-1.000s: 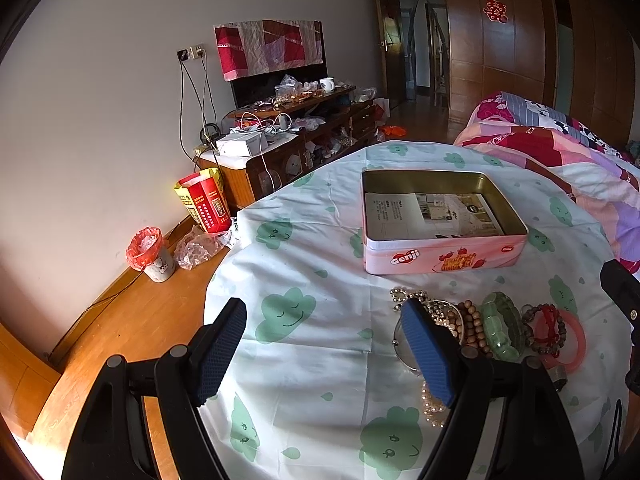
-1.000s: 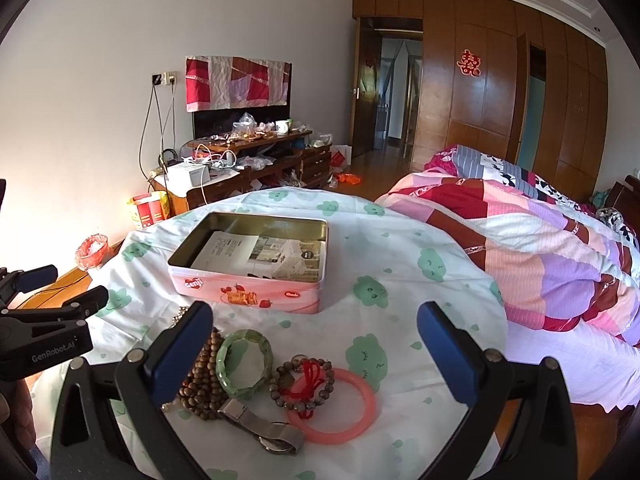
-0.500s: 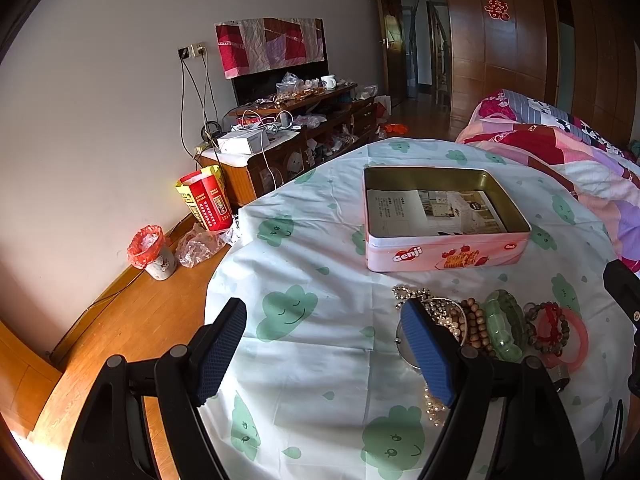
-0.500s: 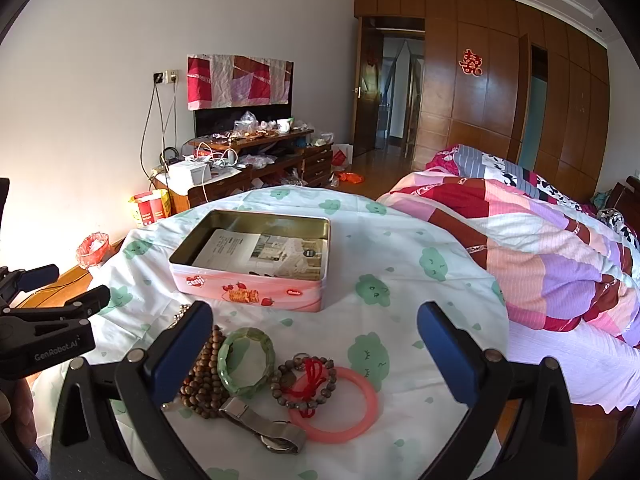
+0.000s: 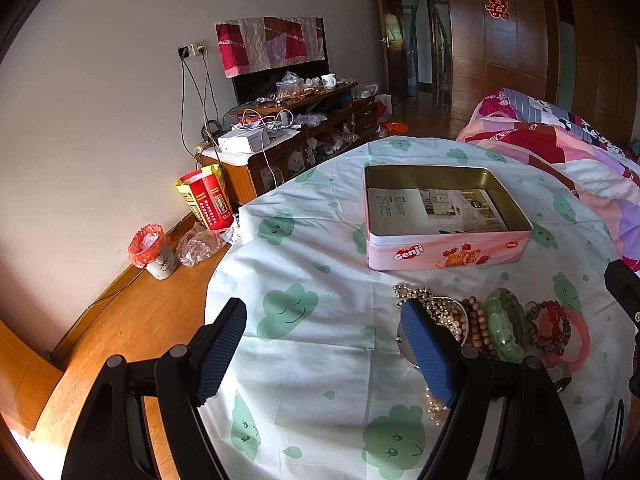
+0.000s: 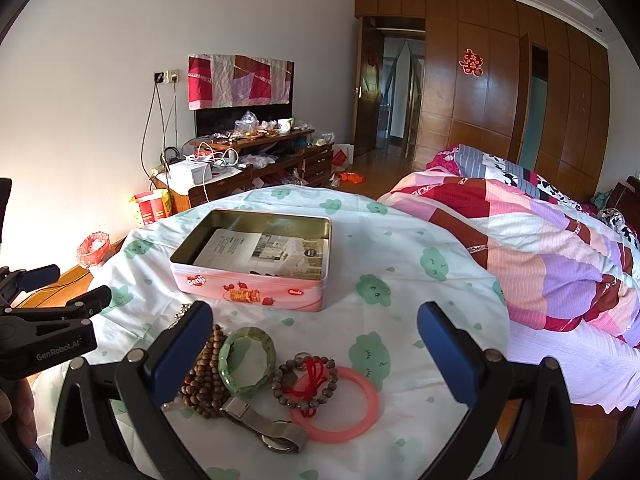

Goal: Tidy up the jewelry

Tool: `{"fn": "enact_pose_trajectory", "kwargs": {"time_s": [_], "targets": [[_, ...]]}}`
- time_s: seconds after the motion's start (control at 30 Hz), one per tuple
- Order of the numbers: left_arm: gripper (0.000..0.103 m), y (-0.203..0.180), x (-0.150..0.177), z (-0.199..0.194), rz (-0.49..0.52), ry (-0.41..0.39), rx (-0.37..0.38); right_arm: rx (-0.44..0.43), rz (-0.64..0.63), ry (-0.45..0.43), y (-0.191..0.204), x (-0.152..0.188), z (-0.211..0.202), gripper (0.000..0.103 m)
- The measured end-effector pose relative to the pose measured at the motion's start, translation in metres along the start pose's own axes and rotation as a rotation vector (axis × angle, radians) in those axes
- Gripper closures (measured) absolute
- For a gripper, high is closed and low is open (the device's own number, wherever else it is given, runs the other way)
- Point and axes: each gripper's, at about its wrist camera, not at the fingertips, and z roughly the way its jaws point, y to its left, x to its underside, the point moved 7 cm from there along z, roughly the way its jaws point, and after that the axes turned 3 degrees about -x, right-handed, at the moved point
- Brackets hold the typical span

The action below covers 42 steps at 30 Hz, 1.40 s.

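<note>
An open pink tin (image 5: 446, 250) (image 6: 256, 292) lined with printed paper sits mid-table. In front of it lies the jewelry: a pearl strand (image 5: 444, 314), brown wooden beads (image 5: 476, 330) (image 6: 202, 380), a green jade bangle (image 5: 505, 326) (image 6: 247, 358), a dark bead bracelet with red cord (image 5: 550, 322) (image 6: 306, 378), a pink ring bangle (image 5: 576, 342) (image 6: 340, 404) and a metal watch (image 6: 262, 426). My left gripper (image 5: 324, 344) hovers open over bare cloth left of the pile. My right gripper (image 6: 314, 354) stands open above the bracelets. Neither touches anything.
The round table wears a white cloth with green clouds (image 5: 304, 264). A quilted bed (image 6: 540, 248) adjoins it on the right. Left of the table are wooden floor, a red bin (image 5: 150, 250), a red-yellow bag (image 5: 206, 200) and a cluttered TV stand (image 5: 296, 128).
</note>
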Motion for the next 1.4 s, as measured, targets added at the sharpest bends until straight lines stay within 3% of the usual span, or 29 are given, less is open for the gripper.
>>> {"fn": "enact_pose_trajectory", "kwargs": {"time_s": [0.53, 0.9, 1.17, 1.23, 1.4], "targets": [[0.023, 0.005, 0.012, 0.022, 0.0, 0.054, -0.016, 0.0, 0.001, 0.024, 0.002, 0.01, 0.009, 0.0], [0.023, -0.02, 0.034, 0.048, 0.055, 0.107, 0.038, 0.013, 0.031, 0.117, -0.015, 0.039, 0.04, 0.0], [0.023, -0.042, 0.039, 0.062, 0.087, 0.139, 0.099, 0.019, 0.044, 0.135, -0.022, 0.046, 0.045, 0.0], [0.035, -0.048, 0.041, 0.065, 0.098, 0.147, 0.113, 0.017, 0.04, 0.138, -0.021, 0.047, 0.045, 0.0], [0.051, -0.059, 0.042, 0.071, 0.146, 0.141, 0.113, 0.015, 0.033, 0.153, -0.019, 0.051, 0.048, 0.0]]}}
